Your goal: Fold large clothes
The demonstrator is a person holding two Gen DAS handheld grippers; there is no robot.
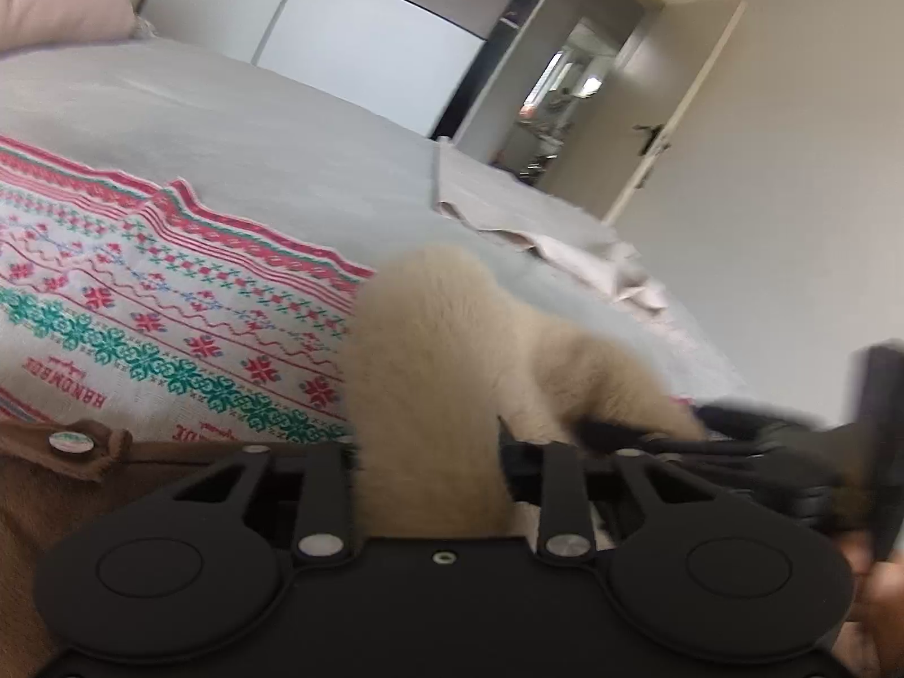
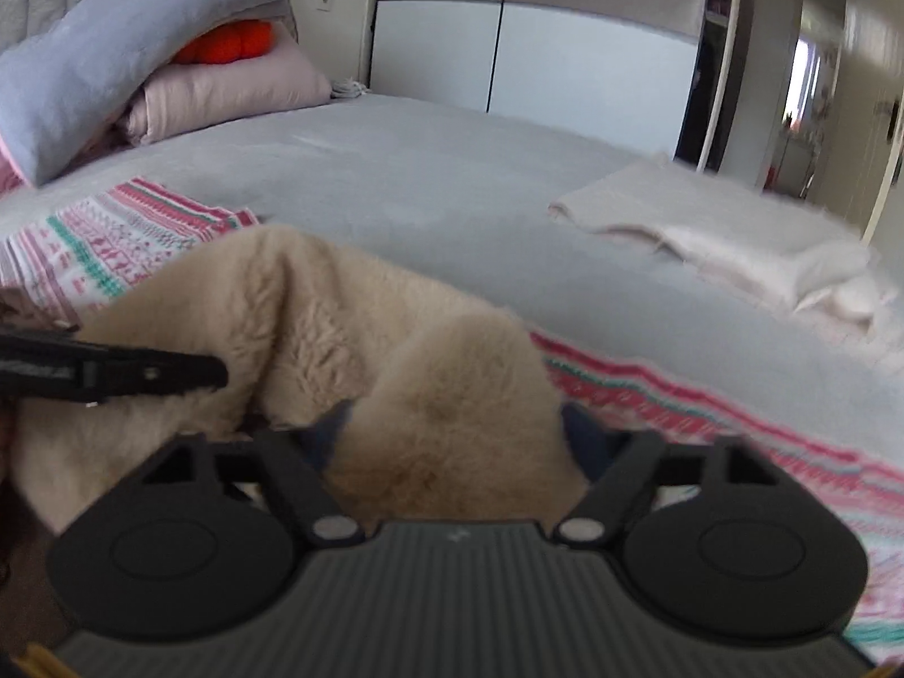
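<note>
A cream fleece garment (image 1: pixel 435 373) with a brown outer side (image 1: pixel 85 452) lies at the near edge of the bed, on a patterned red, green and white cloth (image 1: pixel 141 305). My left gripper (image 1: pixel 429 452) is shut on a bunched fold of the fleece, which hides the fingertips. My right gripper (image 2: pixel 452 440) is also shut on the fleece (image 2: pixel 316 327), a thick fold filling the space between its jaws. The left gripper's finger (image 2: pixel 113 376) shows at the left of the right wrist view, pressed into the same garment. The right gripper's dark body (image 1: pixel 791 452) shows at the right of the left wrist view.
The grey bed (image 2: pixel 429 181) stretches ahead. A folded pale pink garment (image 2: pixel 734 237) lies at its far right. Pillows and an orange cushion (image 2: pixel 226 45) are piled at the headboard. White wardrobe doors (image 2: pixel 565 45) and an open door (image 1: pixel 666 113) stand beyond the bed.
</note>
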